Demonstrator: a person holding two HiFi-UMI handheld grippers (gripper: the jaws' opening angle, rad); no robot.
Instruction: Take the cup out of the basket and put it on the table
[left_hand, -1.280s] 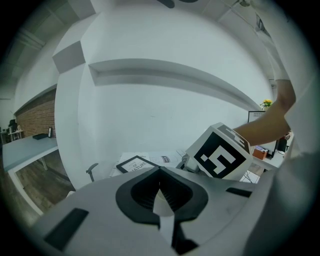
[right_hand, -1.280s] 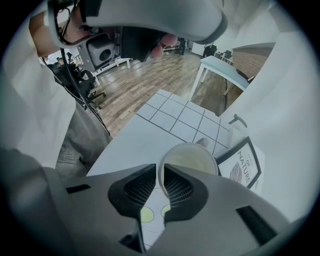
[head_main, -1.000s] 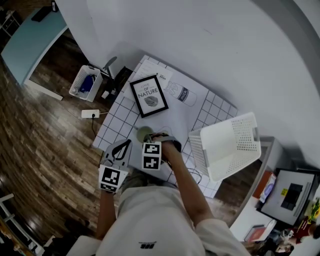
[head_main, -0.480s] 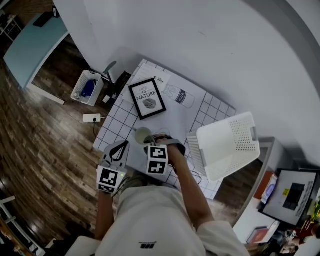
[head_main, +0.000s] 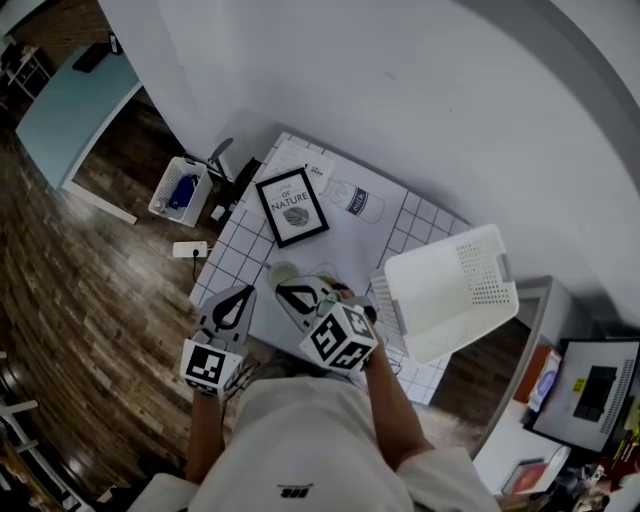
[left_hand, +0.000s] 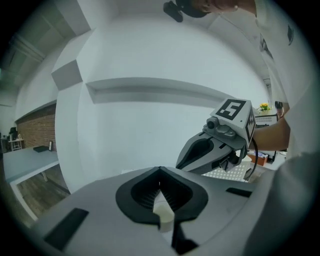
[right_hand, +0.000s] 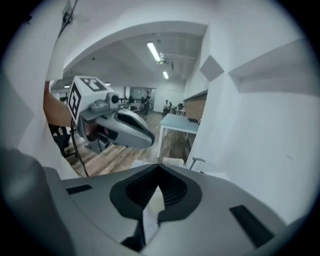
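Gridded table (head_main: 236, 252) bears framed print (head_main: 293, 206), unreadable.

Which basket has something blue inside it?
The small basket on the floor beside the table holds a blue thing. The large white basket at the table's right end looks empty.

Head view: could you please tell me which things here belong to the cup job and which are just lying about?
Belongs to the job:
- cup, standing on the table
- white basket
- table

Just lying about:
- framed picture
- power strip on the floor
- small floor basket
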